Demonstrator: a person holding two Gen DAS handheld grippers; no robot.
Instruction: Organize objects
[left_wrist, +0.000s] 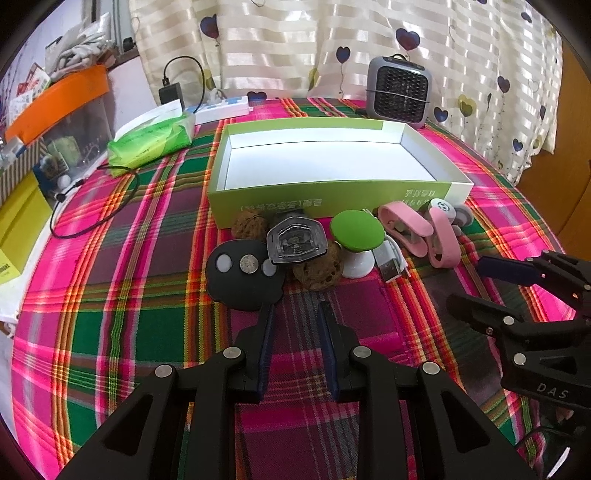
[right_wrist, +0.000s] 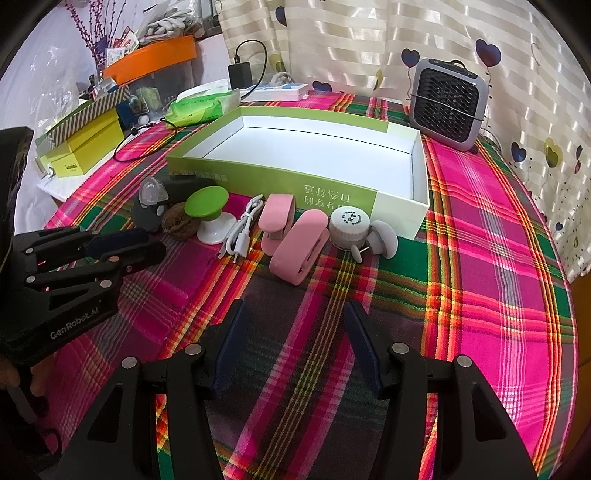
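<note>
On the worktop (left_wrist: 110, 295): small things are lying in a row along the near side of the green box (left_wrist: 258, 206), which is sitting open with nothing in it.
Left end of the row: a black remote (left_wrist: 243, 273) and a bumpy walnut (left_wrist: 317, 271) are lying there.
Middle and right: a green-topped knob (left_wrist: 356, 229), a white cable (left_wrist: 388, 258) and two pink clips (left_wrist: 406, 225) are waiting.
How they are likely feeling: all are looking light. The remote is looking hard and flat, so squeezing its two side edges seems best. The walnut is looking round and may be rolling away. The cable is soft and floppy, so grabbing the bunched middle seems safest.
Left hand-held gripper (left_wrist: 297, 308): it is pointing down at the remote, which is lying just past its left fingertip. I cannot tell if they are touching. Its fingers are pulled in close, with only a thin gap, and are holding nothing.
Right hand-held gripper (right_wrist: 293, 306): it is standing wide open, holding nothing. The pink clips are lying just beyond it, apart from its fingers.
</note>
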